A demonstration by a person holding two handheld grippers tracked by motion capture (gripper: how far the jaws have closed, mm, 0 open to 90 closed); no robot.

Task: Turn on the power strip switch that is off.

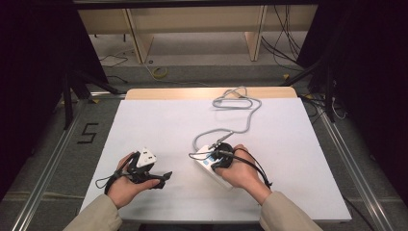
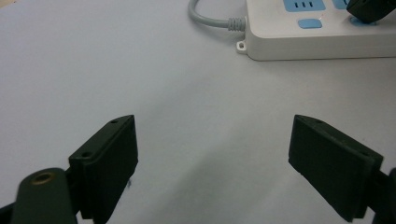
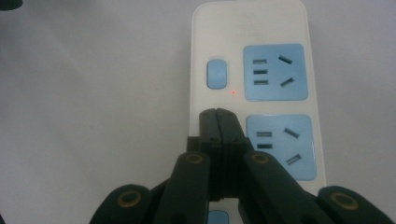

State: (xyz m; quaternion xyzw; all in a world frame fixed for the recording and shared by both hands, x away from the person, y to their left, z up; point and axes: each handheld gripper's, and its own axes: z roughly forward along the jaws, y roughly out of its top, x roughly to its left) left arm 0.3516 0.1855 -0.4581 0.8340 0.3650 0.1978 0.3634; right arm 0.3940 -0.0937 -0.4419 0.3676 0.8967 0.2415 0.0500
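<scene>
Closest to the lens, two sleeved forearms reach in over the near edge of the white tabletop (image 1: 159, 120). The left hand (image 1: 126, 185) grips the left tongs (image 2: 212, 158), which hover low over bare tabletop with their jaws spread wide and nothing between them. Over on the other side, the right hand (image 1: 243, 171) brings the right tongs (image 3: 218, 122) down onto the white power strip (image 3: 252, 28), jaws pressed flat together with no gap. Their tips sit right over the strip's face, beside the lower blue socket (image 3: 280, 147) and just below a small red light (image 3: 233, 92) and the blue switch (image 3: 217, 73). I cannot tell whether the tips are touching the plastic. The strip lies near the middle of the tabletop, a little toward the near edge, and its grey cable (image 1: 248, 120) loops away to the far edge.
</scene>
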